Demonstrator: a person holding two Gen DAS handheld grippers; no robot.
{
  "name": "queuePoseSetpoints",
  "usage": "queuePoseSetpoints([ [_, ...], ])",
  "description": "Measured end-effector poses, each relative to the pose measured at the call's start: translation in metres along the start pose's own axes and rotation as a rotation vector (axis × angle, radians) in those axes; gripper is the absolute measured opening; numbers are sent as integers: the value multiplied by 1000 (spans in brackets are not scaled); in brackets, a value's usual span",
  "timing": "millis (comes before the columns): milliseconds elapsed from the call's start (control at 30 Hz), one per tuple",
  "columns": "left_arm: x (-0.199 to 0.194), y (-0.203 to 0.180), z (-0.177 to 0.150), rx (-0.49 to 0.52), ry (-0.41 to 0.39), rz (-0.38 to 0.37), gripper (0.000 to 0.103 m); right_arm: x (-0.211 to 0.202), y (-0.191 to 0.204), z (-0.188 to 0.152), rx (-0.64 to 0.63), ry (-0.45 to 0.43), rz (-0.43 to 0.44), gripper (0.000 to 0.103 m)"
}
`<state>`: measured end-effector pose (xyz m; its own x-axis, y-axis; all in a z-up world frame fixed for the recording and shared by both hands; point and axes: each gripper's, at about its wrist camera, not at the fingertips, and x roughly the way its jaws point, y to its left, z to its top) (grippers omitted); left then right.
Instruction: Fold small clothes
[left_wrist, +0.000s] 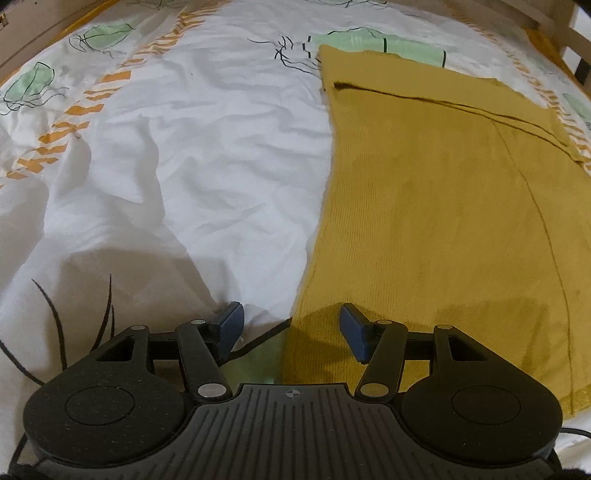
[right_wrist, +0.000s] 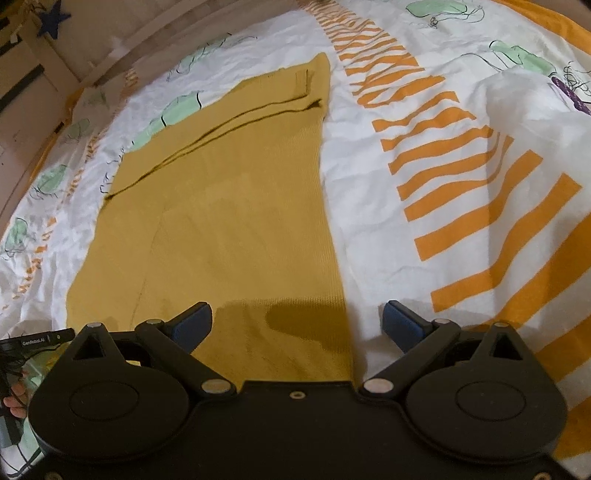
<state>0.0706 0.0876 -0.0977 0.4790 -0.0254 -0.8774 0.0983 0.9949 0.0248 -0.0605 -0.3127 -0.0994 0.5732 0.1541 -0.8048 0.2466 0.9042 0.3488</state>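
Observation:
A mustard-yellow knit garment (left_wrist: 443, 206) lies flat on the bed, folded into a long strip with layered edges at its far end. It also shows in the right wrist view (right_wrist: 229, 221). My left gripper (left_wrist: 291, 332) is open and empty, low over the garment's near left corner; its right pad is over the cloth, its left pad over the sheet. My right gripper (right_wrist: 299, 325) is open wide and empty over the garment's near right corner, with the cloth's right edge running between the pads.
The bedsheet (left_wrist: 184, 147) is white and wrinkled, with orange stripes (right_wrist: 480, 206) and green drawings. A wooden bed frame (left_wrist: 561, 33) runs along the far edge. A wall and furniture stand at the far left of the right wrist view (right_wrist: 29, 74).

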Motion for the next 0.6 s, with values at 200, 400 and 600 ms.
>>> queuePoseSetpoints([
  [200, 2, 1, -1, -8, -7, -12, 57, 9, 1, -1, -20, 29, -11, 102],
  [400, 5, 2, -1, -15, -12, -21, 60, 11, 1, -4, -31, 21, -15, 103],
  [600, 8, 11, -6, -62, -39, -79, 65, 7, -4, -7, -15, -6, 21, 103],
])
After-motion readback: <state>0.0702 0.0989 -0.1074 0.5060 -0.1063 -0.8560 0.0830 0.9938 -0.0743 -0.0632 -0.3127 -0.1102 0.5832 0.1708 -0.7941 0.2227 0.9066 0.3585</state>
